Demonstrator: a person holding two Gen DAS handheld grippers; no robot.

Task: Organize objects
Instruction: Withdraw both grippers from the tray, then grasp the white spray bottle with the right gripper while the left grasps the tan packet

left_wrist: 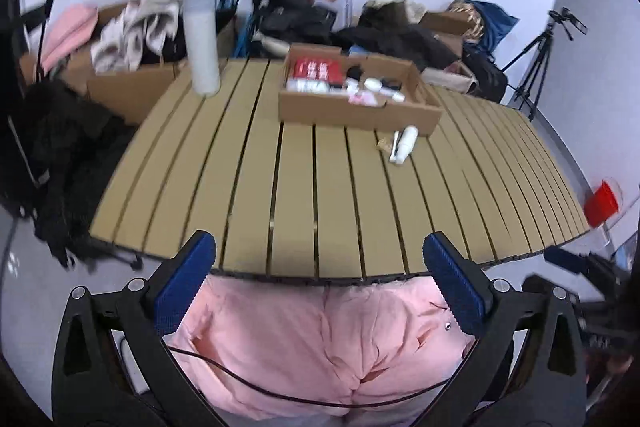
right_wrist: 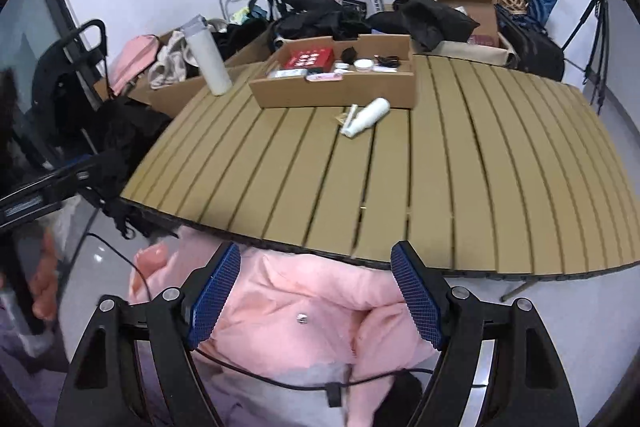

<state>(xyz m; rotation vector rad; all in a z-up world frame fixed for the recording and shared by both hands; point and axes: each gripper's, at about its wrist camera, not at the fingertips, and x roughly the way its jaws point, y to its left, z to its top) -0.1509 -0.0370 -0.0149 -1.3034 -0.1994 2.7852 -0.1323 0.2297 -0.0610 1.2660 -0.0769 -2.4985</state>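
A shallow cardboard box (left_wrist: 352,111) (right_wrist: 340,93) sits at the far side of the slatted tan table (left_wrist: 304,187) (right_wrist: 440,167). It holds a red packet (left_wrist: 318,71) (right_wrist: 312,59) and several small white and pink items. A small white bottle (left_wrist: 404,145) (right_wrist: 366,117) lies on its side on the table just in front of the box, beside a thin white stick. My left gripper (left_wrist: 320,259) is open and empty, held off the table's near edge. My right gripper (right_wrist: 316,267) is open and empty, also off the near edge.
A tall white flask (left_wrist: 202,43) (right_wrist: 210,57) stands at the table's far left. Behind the table lie cardboard boxes, clothes and bags. A tripod (left_wrist: 536,67) stands at the right. The person's pink jacket (left_wrist: 320,347) (right_wrist: 304,315) fills the space under both grippers.
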